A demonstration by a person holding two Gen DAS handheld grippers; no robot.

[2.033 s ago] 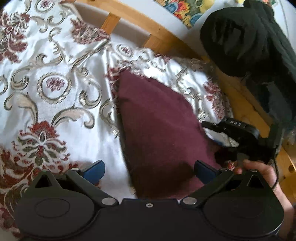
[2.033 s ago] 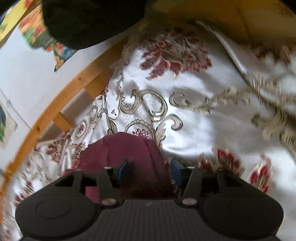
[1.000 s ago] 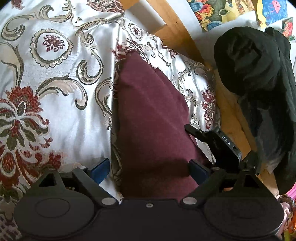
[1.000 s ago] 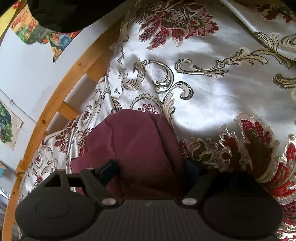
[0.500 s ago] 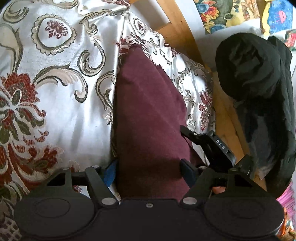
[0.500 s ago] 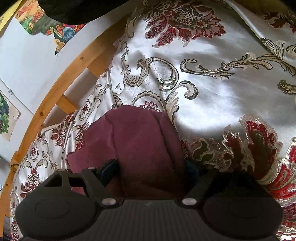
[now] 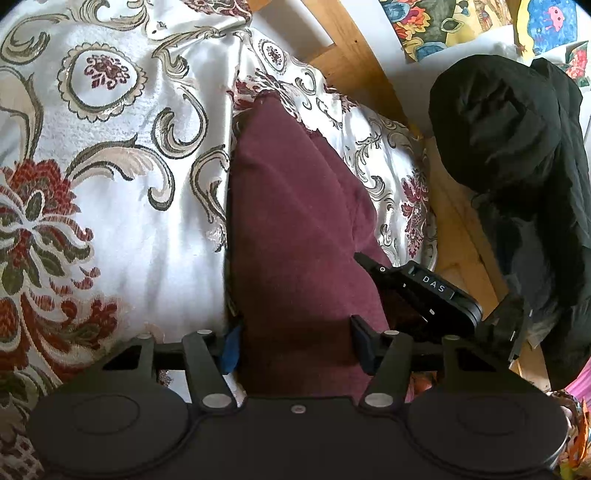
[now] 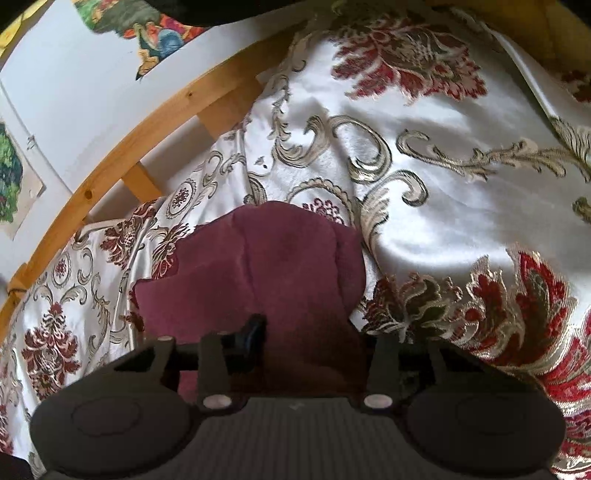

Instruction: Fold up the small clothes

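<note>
Where the left gripper [image 7: 295, 345] fills the bottom of the left wrist view, its two blue-padded fingers [image 7: 229, 347] press in on either side of the near end of the maroon garment [image 7: 295, 229], clamped on the cloth that bunches between them. Just beyond, at lower right of that frame, the right gripper [image 7: 421, 295], marked DAS, sits at the garment's right edge. In the right wrist view the right gripper [image 8: 310, 336] has one finger [image 8: 253, 332] lying on the maroon garment [image 8: 266, 266] and the other at the cloth's right edge; whether it pinches the fabric I cannot tell. The garment runs as a long folded strip from the frame's lower centre toward the upper middle, lying on a white bedspread [image 7: 122, 206] woven with gold scrolls and red flowers. Farther off, a wooden bed frame [image 7: 354, 48] crosses the upper part, a bundle of black clothing [image 7: 517, 147] sits at right, and colourful pictures [image 7: 454, 22] hang on the wall.
</note>
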